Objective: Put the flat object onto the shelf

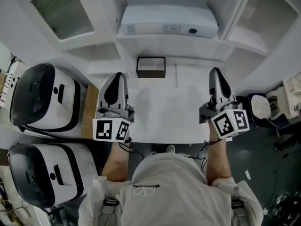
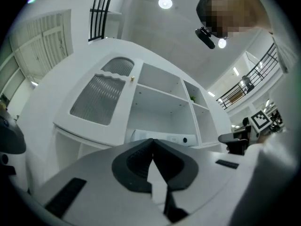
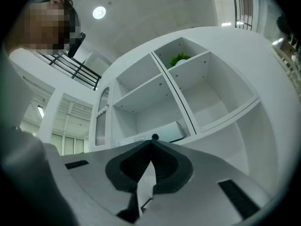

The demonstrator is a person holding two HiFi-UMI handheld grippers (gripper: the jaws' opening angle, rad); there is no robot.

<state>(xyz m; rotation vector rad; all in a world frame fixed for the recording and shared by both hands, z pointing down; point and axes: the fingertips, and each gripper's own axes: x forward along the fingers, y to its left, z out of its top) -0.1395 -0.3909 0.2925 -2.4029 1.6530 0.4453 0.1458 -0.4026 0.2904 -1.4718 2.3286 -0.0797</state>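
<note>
A flat rectangular object with a dark frame and a pale inside [image 1: 151, 67] lies on the white table [image 1: 164, 112], close to the foot of the white shelf unit [image 1: 164, 44]. My left gripper [image 1: 119, 75] is shut and empty, hovering over the table's left part, short of the flat object and to its left. To the right, my right gripper [image 1: 215, 71] is likewise shut on nothing. Both gripper views tilt up at the shelf compartments [image 2: 160, 98] [image 3: 141, 102], with the left gripper [image 2: 152, 140] and right gripper [image 3: 152, 142] closed tip to tip. The flat object is hidden in both.
A white box-shaped device [image 1: 167, 25] sits on the low shelf. Two white-and-black appliances [image 1: 44, 95] [image 1: 44, 173] stand left of the table. A ribbed-glass cabinet door [image 1: 63, 11] is at the upper left. A green plant [image 3: 178, 59] sits in a top compartment.
</note>
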